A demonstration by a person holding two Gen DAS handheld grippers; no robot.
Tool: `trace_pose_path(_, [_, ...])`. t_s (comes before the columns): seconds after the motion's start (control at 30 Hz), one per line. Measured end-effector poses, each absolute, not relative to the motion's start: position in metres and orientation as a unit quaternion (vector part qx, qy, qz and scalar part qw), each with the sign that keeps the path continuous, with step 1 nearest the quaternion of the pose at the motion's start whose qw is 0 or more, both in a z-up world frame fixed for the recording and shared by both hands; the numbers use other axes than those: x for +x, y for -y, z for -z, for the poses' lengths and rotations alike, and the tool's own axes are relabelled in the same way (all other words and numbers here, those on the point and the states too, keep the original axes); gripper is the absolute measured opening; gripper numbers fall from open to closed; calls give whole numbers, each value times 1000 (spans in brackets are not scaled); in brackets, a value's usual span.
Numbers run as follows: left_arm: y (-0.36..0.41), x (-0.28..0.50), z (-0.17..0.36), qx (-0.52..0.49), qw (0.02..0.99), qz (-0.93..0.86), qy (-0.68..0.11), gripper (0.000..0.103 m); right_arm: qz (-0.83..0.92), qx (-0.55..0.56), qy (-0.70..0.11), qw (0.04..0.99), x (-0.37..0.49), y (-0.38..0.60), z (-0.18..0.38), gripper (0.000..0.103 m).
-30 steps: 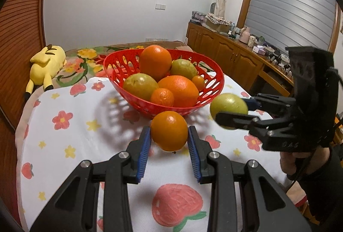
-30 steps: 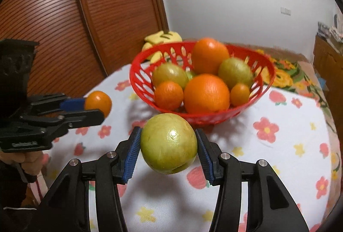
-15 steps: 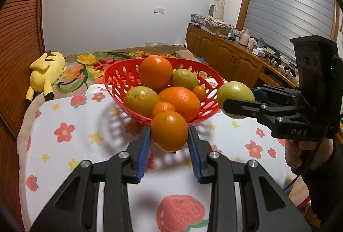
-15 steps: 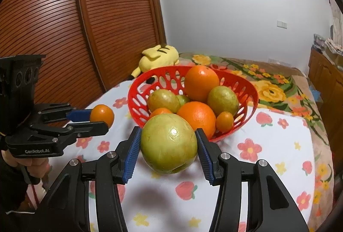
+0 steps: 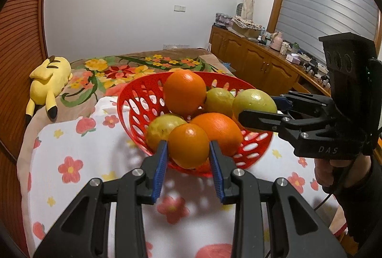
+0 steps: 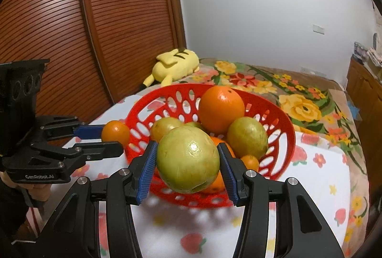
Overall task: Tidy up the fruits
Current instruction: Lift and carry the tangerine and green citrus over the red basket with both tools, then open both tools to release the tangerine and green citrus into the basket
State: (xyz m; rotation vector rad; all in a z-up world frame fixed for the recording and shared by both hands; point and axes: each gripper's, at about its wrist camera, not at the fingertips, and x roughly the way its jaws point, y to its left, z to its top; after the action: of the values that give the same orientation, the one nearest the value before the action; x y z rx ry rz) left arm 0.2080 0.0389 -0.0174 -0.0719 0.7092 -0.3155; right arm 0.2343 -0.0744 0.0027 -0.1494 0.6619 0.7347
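At the near rim of the red basket (image 5: 133, 100), my left tongs (image 5: 188, 157) clench a small orange (image 5: 188, 148) and my right tongs (image 6: 188, 169) a green fruit (image 6: 188, 160), both tilted downward, so I should release each over a gap among the piled fruit.

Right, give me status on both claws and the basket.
Left claw shut on small orange. Right claw shut on green fruit. Both at red basket, already piled with fruit.
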Motion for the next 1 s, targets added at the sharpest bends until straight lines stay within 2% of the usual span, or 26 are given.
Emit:
trace_pose_path(0.6, [-42,291,19,-28,919,146,-365,33,-369,-71,-334,865,284,64,6,51])
trace_pose_path(0.9, [-48,304,23,-29,917,143,-371,33,-376,-71,-339,860,292,58,12,51])
trace_pose_path(1.0, [-54,305,23,-36,919,136,-368,44,-379,-75,-339,858,291,54,12,51])
